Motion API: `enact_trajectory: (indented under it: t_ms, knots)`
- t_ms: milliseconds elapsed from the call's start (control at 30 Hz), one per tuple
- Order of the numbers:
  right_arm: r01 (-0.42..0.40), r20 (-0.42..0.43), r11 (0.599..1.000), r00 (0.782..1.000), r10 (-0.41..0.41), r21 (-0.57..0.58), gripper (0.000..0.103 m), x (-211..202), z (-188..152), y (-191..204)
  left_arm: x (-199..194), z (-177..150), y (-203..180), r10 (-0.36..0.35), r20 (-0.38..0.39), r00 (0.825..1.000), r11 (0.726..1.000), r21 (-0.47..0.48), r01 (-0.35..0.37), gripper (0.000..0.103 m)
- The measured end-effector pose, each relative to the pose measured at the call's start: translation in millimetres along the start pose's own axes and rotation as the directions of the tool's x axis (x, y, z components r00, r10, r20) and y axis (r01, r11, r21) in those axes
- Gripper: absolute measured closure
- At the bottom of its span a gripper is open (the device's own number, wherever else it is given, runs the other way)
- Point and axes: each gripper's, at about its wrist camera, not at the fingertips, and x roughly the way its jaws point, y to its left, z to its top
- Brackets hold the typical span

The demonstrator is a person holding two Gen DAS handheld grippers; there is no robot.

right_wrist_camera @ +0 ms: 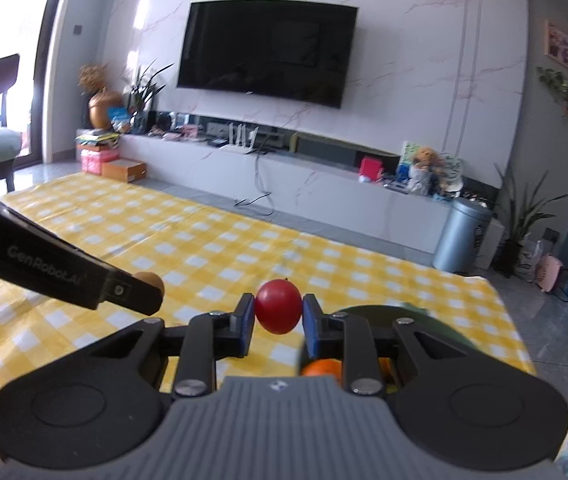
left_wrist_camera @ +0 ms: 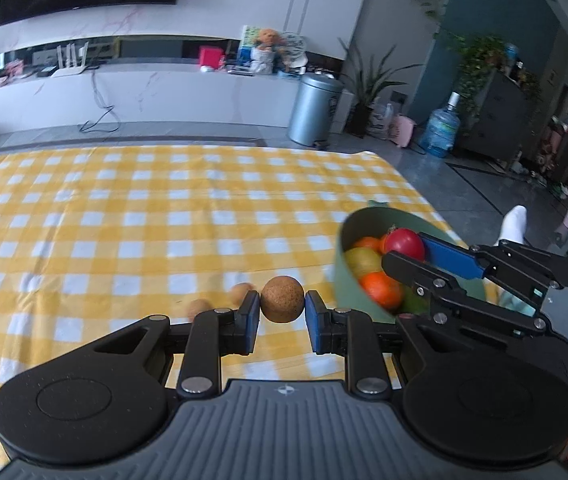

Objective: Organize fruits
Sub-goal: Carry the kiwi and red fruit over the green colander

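My left gripper (left_wrist_camera: 282, 305) is shut on a round brown speckled fruit (left_wrist_camera: 282, 299) and holds it above the yellow checked tablecloth (left_wrist_camera: 124, 216). My right gripper (right_wrist_camera: 278, 312) is shut on a red tomato (right_wrist_camera: 278, 306); in the left wrist view the tomato (left_wrist_camera: 404, 242) hangs over the green bowl (left_wrist_camera: 344, 276). The bowl holds an orange (left_wrist_camera: 380, 290), a yellow-green fruit (left_wrist_camera: 362, 260) and more fruit. Two small brown fruits (left_wrist_camera: 240, 291) lie blurred on the cloth behind my left fingers. In the right wrist view the bowl (right_wrist_camera: 380, 314) sits under my right fingers, with an orange (right_wrist_camera: 322, 368) showing.
The table's far edge (left_wrist_camera: 204, 146) and right edge (left_wrist_camera: 412, 184) border a grey floor. A metal bin (left_wrist_camera: 314, 108), a water bottle (left_wrist_camera: 440, 128) and plants stand beyond. The left gripper's body (right_wrist_camera: 44, 268) crosses the left of the right wrist view.
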Motion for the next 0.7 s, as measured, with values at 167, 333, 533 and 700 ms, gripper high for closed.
enact_trajectory:
  t_ms: [167,333,533,700]
  knots:
    - [0.037,-0.009,0.999,0.999,-0.036,0.011,0.081,-10.0,-4.2,-22.0,6.1,6.1,-29.5,-0.039,-0.002,0.999,0.998,0.046,0.039,0.076]
    - [0.078,-0.054,0.997,0.996,-0.077,0.02,0.081,-13.7,-13.1,-43.4,21.7,13.4,-54.9,-0.076,-0.019,0.997,0.995,0.07,0.077,0.076]
    - [0.118,-0.13,0.991,0.986,-0.108,0.069,0.081,-9.4,-20.0,-66.6,47.2,18.6,-77.0,-0.092,-0.058,0.994,0.99,0.102,0.097,0.076]
    - [0.148,-0.193,0.985,0.973,-0.129,0.086,0.081,-1.7,-25.2,-75.1,68.1,21.2,-88.2,-0.082,-0.089,0.993,0.986,0.139,0.094,0.076]
